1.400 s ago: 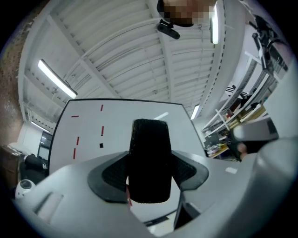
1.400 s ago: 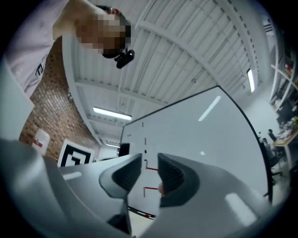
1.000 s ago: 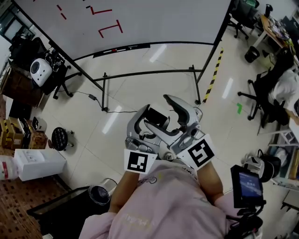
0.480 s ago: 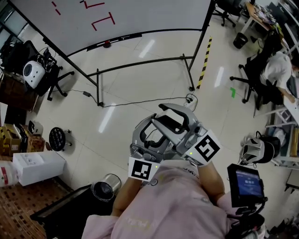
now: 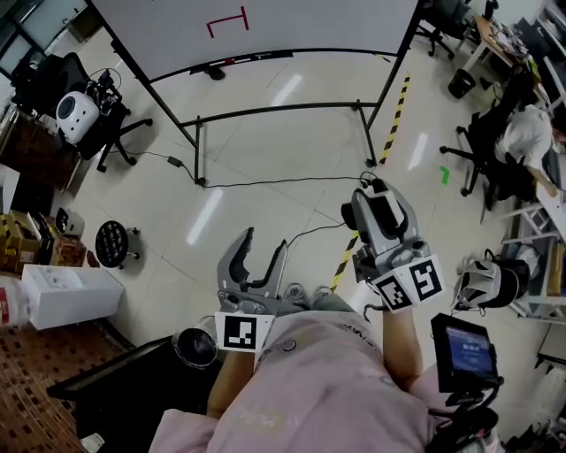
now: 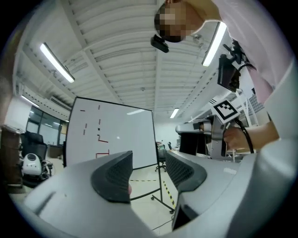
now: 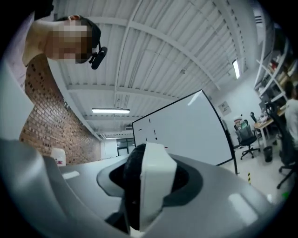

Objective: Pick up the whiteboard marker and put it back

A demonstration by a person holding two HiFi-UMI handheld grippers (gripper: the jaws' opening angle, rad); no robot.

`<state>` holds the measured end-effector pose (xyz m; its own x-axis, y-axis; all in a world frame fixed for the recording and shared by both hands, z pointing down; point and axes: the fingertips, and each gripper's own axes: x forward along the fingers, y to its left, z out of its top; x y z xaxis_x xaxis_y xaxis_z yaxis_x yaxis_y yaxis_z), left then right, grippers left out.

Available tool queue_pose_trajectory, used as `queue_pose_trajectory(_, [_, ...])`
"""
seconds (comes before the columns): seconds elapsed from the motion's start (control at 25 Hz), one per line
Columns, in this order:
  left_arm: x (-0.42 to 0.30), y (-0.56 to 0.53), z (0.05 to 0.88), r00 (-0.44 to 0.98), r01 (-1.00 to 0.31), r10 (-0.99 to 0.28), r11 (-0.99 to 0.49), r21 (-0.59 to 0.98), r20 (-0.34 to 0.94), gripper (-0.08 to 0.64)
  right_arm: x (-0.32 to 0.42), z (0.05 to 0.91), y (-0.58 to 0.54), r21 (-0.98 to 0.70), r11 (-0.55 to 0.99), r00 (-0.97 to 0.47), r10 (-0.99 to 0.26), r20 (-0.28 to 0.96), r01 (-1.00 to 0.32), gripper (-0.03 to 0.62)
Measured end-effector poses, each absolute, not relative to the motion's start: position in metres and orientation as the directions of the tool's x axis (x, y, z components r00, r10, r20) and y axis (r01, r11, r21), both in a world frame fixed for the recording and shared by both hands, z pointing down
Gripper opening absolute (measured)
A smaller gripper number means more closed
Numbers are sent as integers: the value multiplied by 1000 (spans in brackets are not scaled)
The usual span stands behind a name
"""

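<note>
My right gripper [image 5: 382,208] is at the middle right of the head view, shut on a white-and-black block-shaped object [image 5: 380,211]; its jaws have just been closing on it. In the right gripper view that object [image 7: 156,172] fills the gap between the jaws of the right gripper [image 7: 149,183]. My left gripper [image 5: 263,241] is held lower left of it; its jaws have just been closing a little and stand open with nothing between them. The left gripper [image 6: 149,173] points toward the whiteboard [image 6: 111,135]. The whiteboard [image 5: 265,26], with red marks, stands at the top.
The whiteboard's black frame [image 5: 283,111] and a cable [image 5: 265,184] cross the floor ahead. A yellow-black stripe [image 5: 396,119] runs on the tiles. Office chairs [image 5: 106,133], a white box [image 5: 66,305], a round bin [image 5: 195,347] and a screen [image 5: 464,349] are around.
The two grippers were together at the middle around the object. Now they are apart: the left one has swung left without it, and the right one keeps it at the right.
</note>
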<state>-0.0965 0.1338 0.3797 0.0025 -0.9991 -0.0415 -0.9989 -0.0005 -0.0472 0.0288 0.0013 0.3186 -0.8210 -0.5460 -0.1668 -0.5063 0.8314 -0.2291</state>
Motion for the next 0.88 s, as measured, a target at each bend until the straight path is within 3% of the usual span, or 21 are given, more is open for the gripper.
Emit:
queue_pose_trajectory(0.12, [-125,164,357,-117,-992,-988,122,-43,-106,230,30,312,6,-229,830,-816,-550,-179,-510,160])
queue_pose_trajectory(0.32, [-145,199,349,-236,-971,-968,233,49,-89,230,27,307,25,-182,839,-824,-540,-173,-512,161])
queue_pose_trajectory(0.72, [-100,173,359,-136,-988,-991,135,73,-7,241,44,308,44,-148,851,-837,-523,-158,-504,161])
queue_pose_trajectory(0.88, [-89,164,363,-122,-990,-992,122,74,4,310,51,311,44,-145,851,-837,-524,-158,-506,163])
